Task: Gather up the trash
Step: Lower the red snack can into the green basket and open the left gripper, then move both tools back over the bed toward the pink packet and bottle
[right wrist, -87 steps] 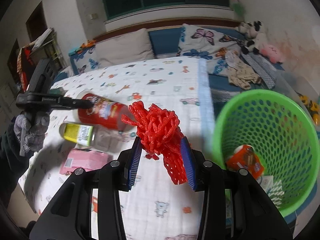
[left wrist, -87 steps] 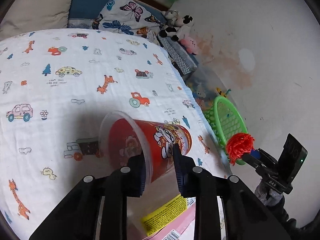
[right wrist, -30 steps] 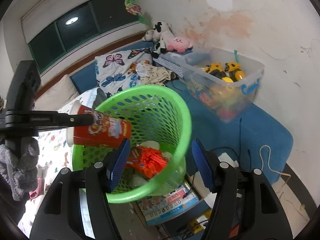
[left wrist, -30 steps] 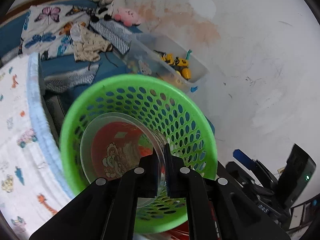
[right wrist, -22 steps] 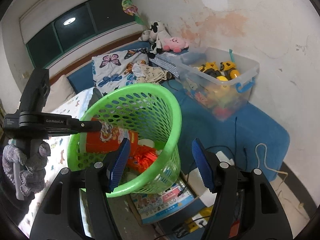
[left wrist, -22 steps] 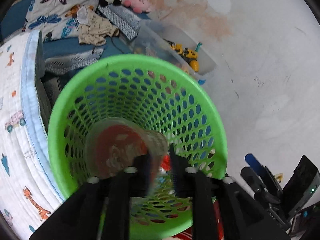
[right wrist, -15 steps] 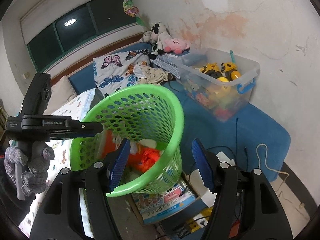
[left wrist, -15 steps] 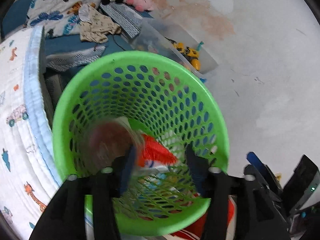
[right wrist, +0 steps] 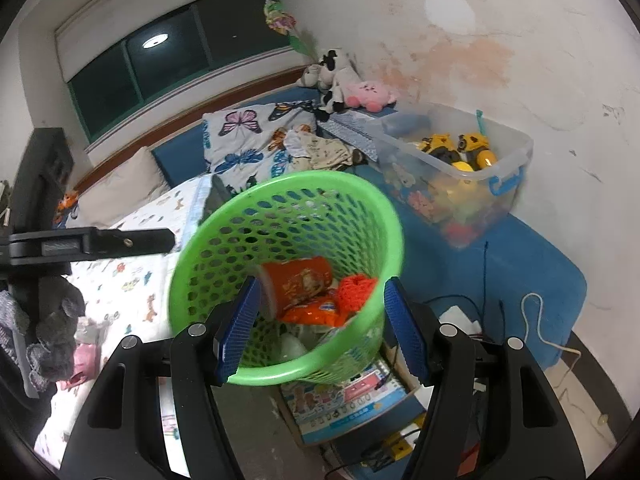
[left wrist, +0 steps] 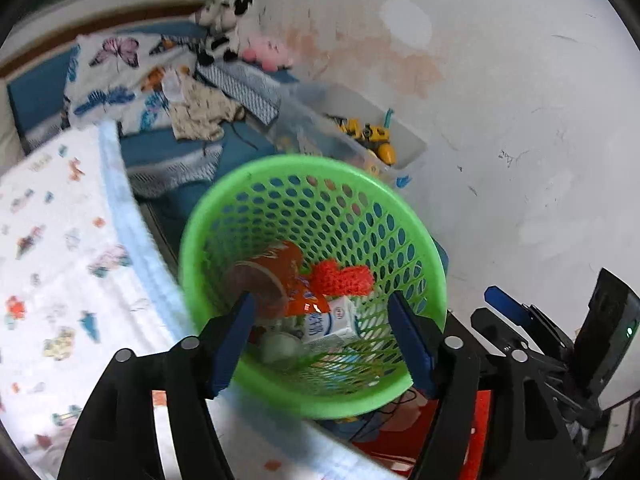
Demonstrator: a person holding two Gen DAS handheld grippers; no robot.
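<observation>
A green mesh basket (left wrist: 208, 216) (right wrist: 394, 236) stands beside the bed. Inside it lie a red cup (left wrist: 276, 272) (right wrist: 298, 282) on its side, a red net ball (left wrist: 344, 278) (right wrist: 356, 290), an orange wrapper (right wrist: 316, 314) and a white carton (left wrist: 328, 322). My left gripper (left wrist: 322, 338) is open and empty above the basket's near rim. My right gripper (right wrist: 320, 330) is open and empty, also over the basket. The left gripper's body (right wrist: 92, 246) shows at the left of the right wrist view.
The bed with a printed white blanket (left wrist: 52, 264) lies left of the basket. A clear bin of toys (right wrist: 452, 168) sits on a blue bench (right wrist: 520, 268) by the wall. A book (right wrist: 348, 400) and cables lie on the floor. Pink trash (right wrist: 86, 362) remains on the bed.
My left gripper carried the red cup over the basket, opened and dropped it in. My right gripper had released the red net ball there and stays open.
</observation>
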